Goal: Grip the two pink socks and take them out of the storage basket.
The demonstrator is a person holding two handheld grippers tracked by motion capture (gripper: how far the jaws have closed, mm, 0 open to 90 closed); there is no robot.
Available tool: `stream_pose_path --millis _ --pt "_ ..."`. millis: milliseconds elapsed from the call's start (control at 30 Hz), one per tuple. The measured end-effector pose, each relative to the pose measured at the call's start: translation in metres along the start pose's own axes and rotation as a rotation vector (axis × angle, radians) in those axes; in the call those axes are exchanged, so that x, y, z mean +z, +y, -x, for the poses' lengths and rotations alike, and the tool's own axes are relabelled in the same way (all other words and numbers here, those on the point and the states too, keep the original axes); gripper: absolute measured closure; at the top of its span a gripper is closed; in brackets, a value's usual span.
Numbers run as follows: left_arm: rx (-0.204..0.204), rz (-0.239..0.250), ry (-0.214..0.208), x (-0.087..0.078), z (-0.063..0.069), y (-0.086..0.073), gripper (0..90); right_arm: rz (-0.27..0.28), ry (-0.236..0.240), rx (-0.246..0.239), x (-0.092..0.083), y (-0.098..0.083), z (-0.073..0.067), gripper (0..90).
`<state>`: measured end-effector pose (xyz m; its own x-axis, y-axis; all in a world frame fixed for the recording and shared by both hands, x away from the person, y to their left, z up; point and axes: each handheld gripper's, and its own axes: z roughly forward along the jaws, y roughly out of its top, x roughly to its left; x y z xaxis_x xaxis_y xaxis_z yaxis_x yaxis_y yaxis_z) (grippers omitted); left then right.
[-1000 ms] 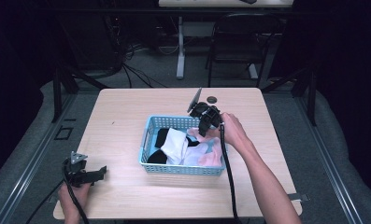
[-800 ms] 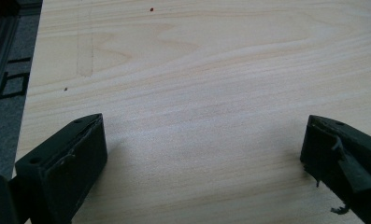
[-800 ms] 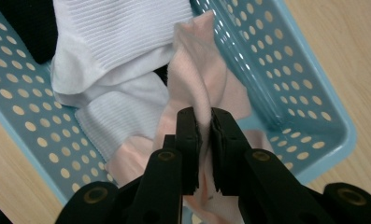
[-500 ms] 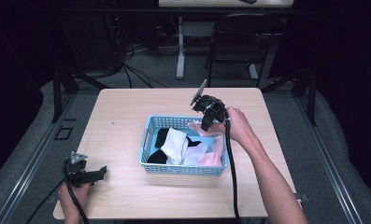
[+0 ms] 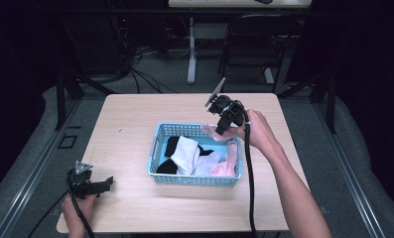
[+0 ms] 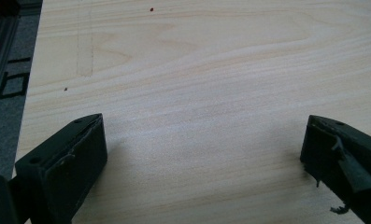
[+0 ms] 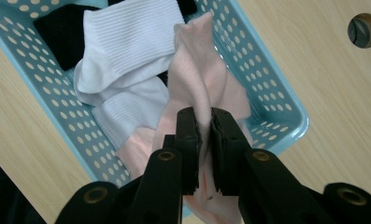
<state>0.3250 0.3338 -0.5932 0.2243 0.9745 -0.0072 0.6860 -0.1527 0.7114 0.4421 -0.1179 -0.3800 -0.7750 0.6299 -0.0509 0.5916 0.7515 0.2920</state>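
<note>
A light-blue perforated basket (image 5: 194, 179) sits mid-table holding white socks (image 5: 187, 151), a black sock (image 5: 172, 145) and a pink sock (image 5: 231, 151). My right gripper (image 5: 218, 130) hangs over the basket's far right corner, shut on the pink sock. In the right gripper view the jaws (image 7: 204, 119) pinch the pink sock (image 7: 204, 74), which trails down into the basket (image 7: 272, 79) beside the white socks (image 7: 127, 42) and black sock (image 7: 61, 28). My left gripper (image 5: 107, 182) rests at the table's front left, open, with bare wood between its fingers (image 6: 204, 140).
A round hole (image 7: 364, 30) lies in the tabletop past the basket. Bare wood (image 5: 135, 119) stretches left of and behind the basket. A chair (image 5: 256, 44) and a table leg (image 5: 191, 54) stand on the floor beyond the far edge.
My right gripper has risen above the basket's far right corner, drawing the pink sock upward with it. The left gripper has stayed put.
</note>
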Motion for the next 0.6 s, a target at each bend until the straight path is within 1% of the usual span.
stream_pose_path --millis 100,200,267,300,333,367,400,500,600 --pt "0.001 0.0 0.0 0.0 0.0 0.0 0.6 0.002 -0.006 0.003 -0.003 0.0 0.0 82.0" --pt "0.001 0.0 0.0 0.0 0.0 0.0 0.6 0.022 -0.015 0.018 -0.012 -0.005 0.004 82.0" --pt "0.0 0.0 0.0 0.0 0.0 0.0 0.6 0.019 -0.019 0.016 -0.015 -0.006 0.006 82.0" --pt "0.0 0.0 0.0 0.0 0.0 0.0 0.6 0.02 -0.024 0.022 -0.017 -0.008 0.007 82.0" --pt "0.0 0.0 0.0 0.0 0.0 0.0 0.6 0.032 -0.028 0.037 -0.021 -0.012 0.01 82.0" --pt "0.0 0.0 0.0 0.0 0.0 0.0 0.6 0.032 -0.028 0.037 -0.021 -0.012 0.01 82.0" --pt "0.0 0.0 0.0 0.0 0.0 0.0 0.6 0.031 -0.038 0.043 -0.026 -0.016 0.012 82.0" --pt "0.0 0.0 0.0 0.0 0.0 0.0 0.6 0.037 -0.045 0.049 -0.03 -0.02 0.015 82.0" --pt "0.0 0.0 0.0 0.0 0.0 0.0 0.6 0.047 -0.057 0.065 -0.037 -0.028 0.021 82.0"
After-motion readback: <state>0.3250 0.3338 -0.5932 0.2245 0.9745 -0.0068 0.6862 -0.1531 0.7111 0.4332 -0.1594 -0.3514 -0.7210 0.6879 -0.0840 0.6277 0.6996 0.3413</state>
